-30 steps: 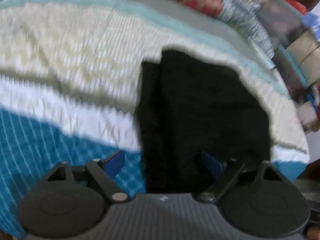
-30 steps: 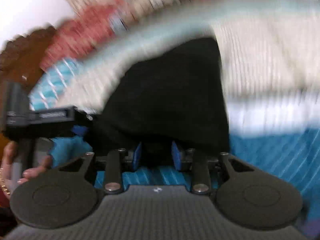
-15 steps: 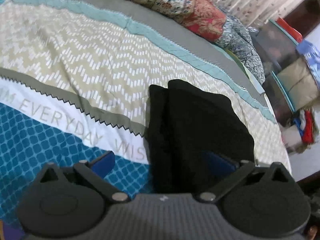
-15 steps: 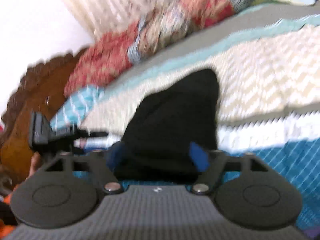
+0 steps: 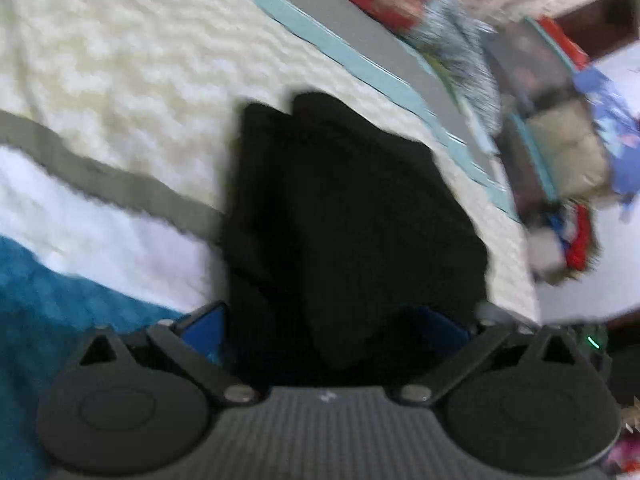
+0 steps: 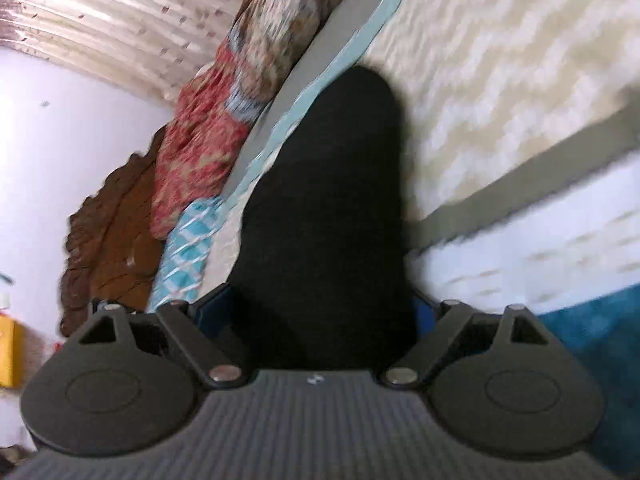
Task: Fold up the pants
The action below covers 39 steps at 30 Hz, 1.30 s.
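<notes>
A quilted bedspread (image 5: pixel 120 80) banded in cream zigzag, grey, white and teal fills most of both views, with a red floral cushion (image 6: pixel 200 140) seen at the upper left of the right wrist frame and a blurred heap of household clutter (image 5: pixel 568 160) along the right edge of the left wrist frame. The black fabric pants (image 5: pixel 340 208), already gathered into a compact layered bundle, are laid on the bedspread at the centre of each frame, their near edge reaching down to the bottom centre between the tongs. The left gripper (image 5: pixel 324 326) is seen with its blue-padded fingers (image 5: pixel 204 326) spread wide on either side of that near edge, nothing being clamped. The right gripper (image 6: pixel 320 308) is likewise held apart, the dark cloth lying in the gap with blue pads barely visible at each side; whether the cloth is touched by the pads cannot be told through the motion blur. The fold is judged to be nearly finished, with the layers seen offset at the upper left of the bundle. From here, the stack could be dragged out of line if a pad is caught in a loose layer, and the bundle could be sprung open if only the top layer is pinched.
</notes>
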Tool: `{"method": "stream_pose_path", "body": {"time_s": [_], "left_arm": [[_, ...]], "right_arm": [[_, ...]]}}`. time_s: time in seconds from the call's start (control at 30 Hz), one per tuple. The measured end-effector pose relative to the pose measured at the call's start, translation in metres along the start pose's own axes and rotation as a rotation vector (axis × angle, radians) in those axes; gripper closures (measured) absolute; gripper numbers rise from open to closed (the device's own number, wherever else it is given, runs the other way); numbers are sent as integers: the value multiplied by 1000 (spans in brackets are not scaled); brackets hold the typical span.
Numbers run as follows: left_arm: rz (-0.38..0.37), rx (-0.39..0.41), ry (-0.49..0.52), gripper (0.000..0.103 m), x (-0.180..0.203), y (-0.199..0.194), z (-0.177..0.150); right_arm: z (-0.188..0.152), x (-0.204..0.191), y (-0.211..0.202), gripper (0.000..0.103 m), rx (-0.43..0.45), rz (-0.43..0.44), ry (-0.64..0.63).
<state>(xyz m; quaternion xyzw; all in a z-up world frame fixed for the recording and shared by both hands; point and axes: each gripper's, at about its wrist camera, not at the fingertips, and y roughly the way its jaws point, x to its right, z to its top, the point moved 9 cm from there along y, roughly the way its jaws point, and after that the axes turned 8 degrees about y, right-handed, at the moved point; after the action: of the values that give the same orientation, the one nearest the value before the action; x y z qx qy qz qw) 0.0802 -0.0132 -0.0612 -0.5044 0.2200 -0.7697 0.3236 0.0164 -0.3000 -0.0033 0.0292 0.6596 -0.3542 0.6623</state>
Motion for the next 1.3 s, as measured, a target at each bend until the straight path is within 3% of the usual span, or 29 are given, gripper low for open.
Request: {"method": "stream_pose_path", "body": {"time_s": [0.03,0.07,0.1,0.13,0.17,0.2,0.3,0.43,0.6,0.73,0.83,0.93,1.0,1.07,1.1,1.13,1.17,1.2,1.3], "left_arm": [[35,12,28,12,5,2,-3],[80,21,64,25,8,2,-4],[96,27,86,35,12,1,-4],[80,35,72,41,15,-5,-1],[56,47,53,51,18,-12,4],[33,61,42,56,21,-20,10],[-7,129,75,56,42,-45,38],[5,245,192,56,75,-67,91],[42,404,348,55,110,-82,178],[86,512,428,52,122,-69,242],[123,526,425,52,106,-37,278],[198,462,385,52,67,21,296],[290,377,354,51,30,65,297],[395,240,308,51,-8,114,289],[456,183,284,40,-26,136,279],[461,220,281,36,-30,138,275],[467,264,281,33,-28,134,273],[466,266,278,33,-25,132,272],[485,243,263,32,-18,121,266]], "right_arm": [[-6,-6,7,24,-20,-12,-22],[-13,-12,13,29,-20,-62,-71],[-16,-18,12,40,-15,-91,-113],[-16,-25,9,47,-11,-98,-143],[-17,-33,4,49,-5,-91,-160],[-17,-43,-2,52,2,-81,-176],[-14,-74,-11,53,39,-49,-257],[15,-122,-13,54,129,15,-371],[94,-176,-4,54,267,88,-539],[150,-198,8,53,399,116,-681],[195,-183,35,53,441,85,-709],[231,-145,75,53,427,5,-667],[252,-102,112,53,368,-75,-564],[264,-45,149,53,285,-196,-436],[266,-16,165,49,234,-274,-375],[267,6,173,41,219,-310,-319],[269,11,169,40,240,-245,-265],[269,11,165,40,245,-221,-238],[266,2,160,33,243,-273,-258]]}}
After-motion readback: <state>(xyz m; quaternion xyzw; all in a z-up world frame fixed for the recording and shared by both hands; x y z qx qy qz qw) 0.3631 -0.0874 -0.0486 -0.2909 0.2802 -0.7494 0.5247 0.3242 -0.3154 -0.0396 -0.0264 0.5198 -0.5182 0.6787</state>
